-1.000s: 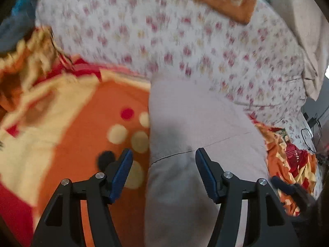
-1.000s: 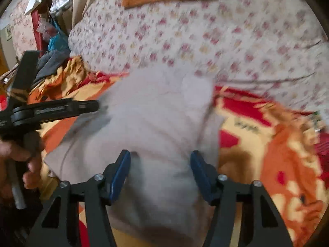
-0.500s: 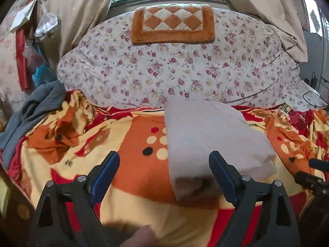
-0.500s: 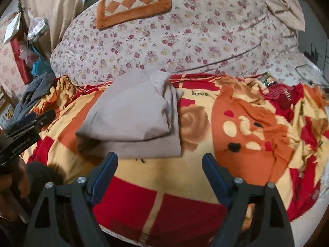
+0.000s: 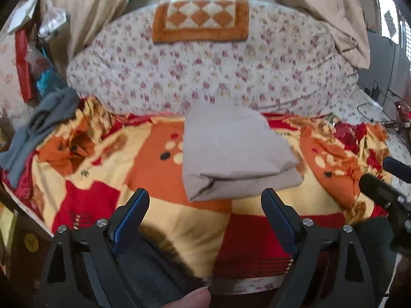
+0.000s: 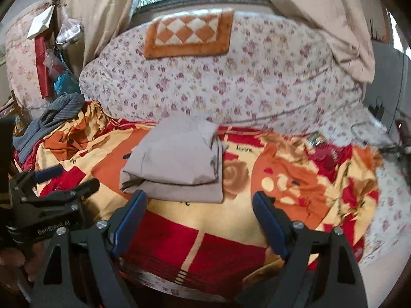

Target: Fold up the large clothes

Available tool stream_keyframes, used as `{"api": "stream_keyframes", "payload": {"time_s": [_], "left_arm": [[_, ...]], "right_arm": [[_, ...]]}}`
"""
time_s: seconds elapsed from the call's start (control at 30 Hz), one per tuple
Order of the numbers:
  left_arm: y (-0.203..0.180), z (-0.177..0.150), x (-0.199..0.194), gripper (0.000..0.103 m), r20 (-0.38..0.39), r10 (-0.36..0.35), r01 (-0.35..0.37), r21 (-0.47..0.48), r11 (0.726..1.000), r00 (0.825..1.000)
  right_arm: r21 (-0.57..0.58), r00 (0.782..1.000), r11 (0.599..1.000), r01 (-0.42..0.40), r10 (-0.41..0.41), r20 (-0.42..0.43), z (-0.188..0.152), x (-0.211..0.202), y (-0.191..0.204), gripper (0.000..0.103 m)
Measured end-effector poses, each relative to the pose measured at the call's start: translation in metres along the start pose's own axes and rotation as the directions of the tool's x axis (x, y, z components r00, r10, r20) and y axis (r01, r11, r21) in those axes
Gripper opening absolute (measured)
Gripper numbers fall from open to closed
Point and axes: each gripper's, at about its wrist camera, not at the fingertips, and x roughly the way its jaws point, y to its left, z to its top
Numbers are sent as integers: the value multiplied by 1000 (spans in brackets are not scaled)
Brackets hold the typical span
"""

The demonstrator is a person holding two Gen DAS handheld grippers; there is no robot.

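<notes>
Both hand-held grippers (image 5: 205, 215) (image 6: 197, 213) pulled back, wide open, empty; folded garment (image 5: 231, 148) released.

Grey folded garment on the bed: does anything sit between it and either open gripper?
Nothing visible does. The grey folded garment lies on the patterned blanket, with only bare blanket between it and the left gripper or the right gripper.

My grey garment (image 5: 231, 148) lies folded into a thick, flat, layered rectangle on the orange-red blanket (image 5: 159, 177), just below the floral bedding (image 5: 205, 77).
</notes>
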Motion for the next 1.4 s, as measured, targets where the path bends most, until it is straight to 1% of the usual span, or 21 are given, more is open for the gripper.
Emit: {"api": "stream_keyframes", "payload": {"time_s": [0.13, 0.33, 0.53, 0.83, 0.97, 1.4], "left_arm": [[0, 5, -17, 85, 41, 8, -8, -2, 1000, 999], [5, 5, -24, 85, 51, 6, -5, -19, 1000, 999], [2, 4, -26, 85, 46, 4, -3, -33, 999, 999], [-1, 2, -23, 85, 37, 7, -6, -32, 999, 999], [-3, 1, -18, 85, 30, 8, -7, -22, 1000, 1000], [-6, 1, -16, 85, 25, 5, -5, -23, 1000, 1000]], "right_arm": [[3, 999, 1000, 13, -13, 29, 3, -19, 1, 87], [11, 999, 1000, 23, -24, 38, 3, -31, -1, 87], [7, 999, 1000, 27, -27, 38, 4, -31, 1, 87], [3, 1000, 1000, 18, -18, 25, 3, -32, 1, 87], [0, 1000, 1000, 12, -12, 14, 3, -25, -2, 87], [2, 1000, 1000, 14, -14, 14, 4, -26, 0, 87]]}}
